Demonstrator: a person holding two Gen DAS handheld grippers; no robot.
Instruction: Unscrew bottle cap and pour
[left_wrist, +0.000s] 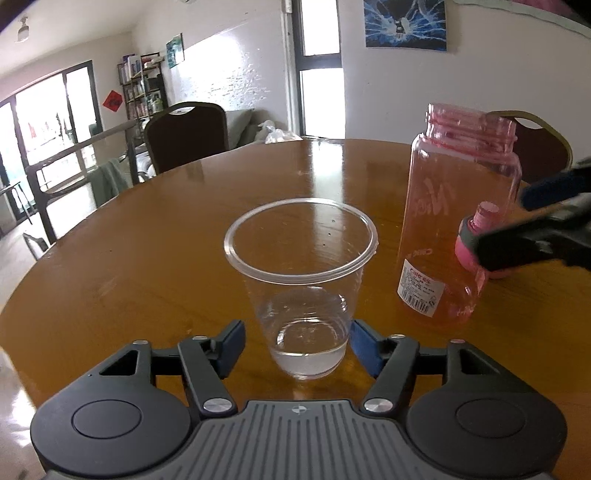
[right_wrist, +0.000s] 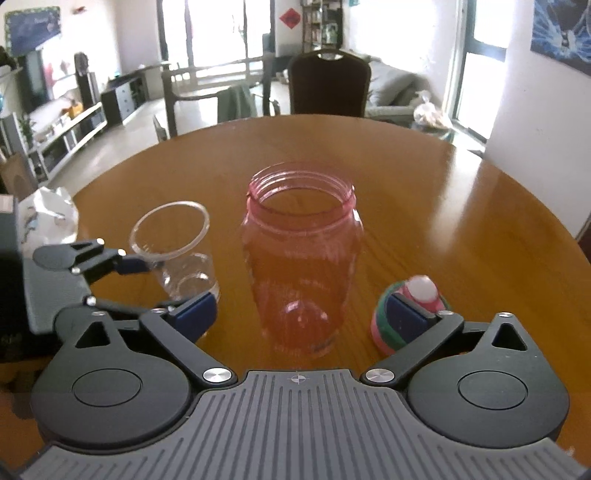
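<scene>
My left tool (left_wrist: 297, 345) stands open around the base of the clear cup (left_wrist: 301, 266), a blue pad on each side, the right one just beside the wall, the left with a gap. The cup stands upright on the round worktop (left_wrist: 147, 258) with a little clear liquid in the bottom. My right tool (right_wrist: 301, 314) is also spread wide, the pink bottle (right_wrist: 301, 258) upright between its fingers and touching neither. The bottle's mouth is uncapped; I cannot tell whether any liquid is left in it. The pink cap (right_wrist: 410, 317) rests on the worktop to the bottle's right, partly hidden by my right finger, so contact is unclear. Cup and bottle stand near each other but apart. Beyond them the worktop runs bare to its far curved edge, where a dark chair (right_wrist: 328, 83) stands.
</scene>
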